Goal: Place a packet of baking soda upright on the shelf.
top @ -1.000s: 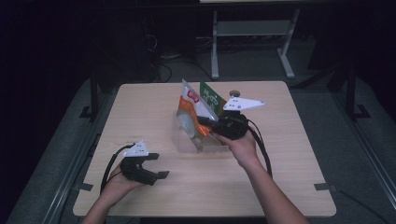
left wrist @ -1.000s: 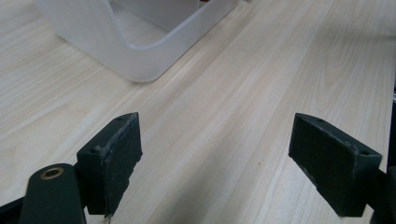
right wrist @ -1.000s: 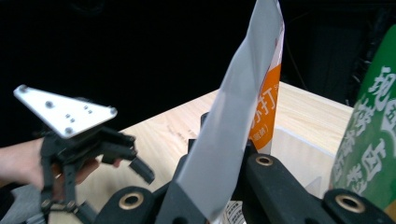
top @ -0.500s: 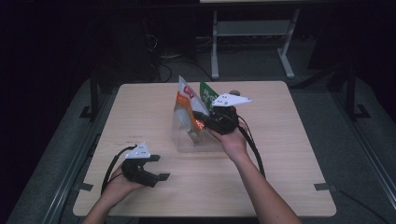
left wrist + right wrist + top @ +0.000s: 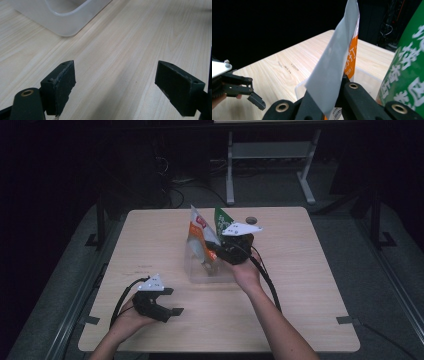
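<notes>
The character 打 is showing in white on the orange packet (image 5: 351, 62) rising above the right gripper's fingers (image 5: 352, 100); white characters on the green packet (image 5: 409, 72) beside them are staying unreadable.

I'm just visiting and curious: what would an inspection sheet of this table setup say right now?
Surface: wooden table, mostly bare.
Job's things: orange snack bag and green snack bag stand upright in a clear plastic bin.
Clutter: small dark round thing near the far edge; cannot tell what.
Grippers: right gripper shut on the orange snack bag over the bin; left gripper open, low over bare wood.
Cables: a black cable trails along the right forearm, another loops by the left gripper.
Surroundings: dark room, grey floor, metal stand legs behind.
</notes>
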`<state>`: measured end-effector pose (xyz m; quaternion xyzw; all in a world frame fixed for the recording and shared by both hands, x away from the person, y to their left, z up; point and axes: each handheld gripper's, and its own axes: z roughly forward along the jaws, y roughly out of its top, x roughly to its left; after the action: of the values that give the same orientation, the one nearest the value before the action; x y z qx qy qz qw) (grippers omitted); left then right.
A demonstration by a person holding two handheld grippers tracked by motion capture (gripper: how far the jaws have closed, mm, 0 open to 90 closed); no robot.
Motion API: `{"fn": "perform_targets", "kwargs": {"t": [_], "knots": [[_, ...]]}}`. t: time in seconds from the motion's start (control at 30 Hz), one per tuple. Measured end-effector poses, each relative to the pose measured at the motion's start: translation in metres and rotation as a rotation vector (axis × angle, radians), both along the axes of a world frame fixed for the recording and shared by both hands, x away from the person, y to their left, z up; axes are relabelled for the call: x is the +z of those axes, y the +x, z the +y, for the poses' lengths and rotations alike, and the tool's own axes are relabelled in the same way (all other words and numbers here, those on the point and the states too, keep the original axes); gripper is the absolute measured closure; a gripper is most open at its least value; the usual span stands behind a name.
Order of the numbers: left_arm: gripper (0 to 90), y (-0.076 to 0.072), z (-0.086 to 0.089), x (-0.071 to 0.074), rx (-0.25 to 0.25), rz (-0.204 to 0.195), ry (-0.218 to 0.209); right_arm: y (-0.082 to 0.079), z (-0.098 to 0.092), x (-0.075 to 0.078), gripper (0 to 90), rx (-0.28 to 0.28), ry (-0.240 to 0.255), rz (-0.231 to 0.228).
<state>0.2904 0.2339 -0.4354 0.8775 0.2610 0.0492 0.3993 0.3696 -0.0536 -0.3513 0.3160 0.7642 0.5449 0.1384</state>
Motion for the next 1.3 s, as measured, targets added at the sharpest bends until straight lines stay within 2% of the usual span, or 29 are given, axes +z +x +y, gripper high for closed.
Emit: {"fn": "perform_targets", "kwargs": {"t": [0.47,0.57,0.77,0.87,1.0,1.2,1.3], "knots": [[15.6,-0.001,-0.002,-0.002,-0.015,0.004,0.008,0.005,0.008,-0.020,89.7,0.000,-0.045,0.060],[15.5,-0.001,-0.003,-0.002,-0.014,0.005,0.010,0.007,0.008,-0.021,89.4,0.005,-0.031,0.072],[15.4,-0.002,-0.005,-0.003,-0.026,0.002,0.020,0.009,0.007,-0.021,87.0,0.010,-0.044,0.072],[15.4,-0.002,-0.005,-0.004,-0.030,-0.007,0.026,0.008,0.005,-0.019,80.8,0.015,-0.039,0.069],[15.4,-0.002,-0.005,-0.004,-0.032,-0.014,0.035,0.003,0.002,-0.014,66.6,0.016,-0.031,0.061],[15.4,-0.003,-0.007,-0.005,-0.031,-0.016,0.034,-0.010,-0.004,-0.010,48.6,0.011,-0.100,0.048],[15.4,-0.003,-0.007,-0.006,-0.034,-0.022,0.037,-0.015,-0.010,-0.010,44.1,0.013,-0.113,0.036]]}}
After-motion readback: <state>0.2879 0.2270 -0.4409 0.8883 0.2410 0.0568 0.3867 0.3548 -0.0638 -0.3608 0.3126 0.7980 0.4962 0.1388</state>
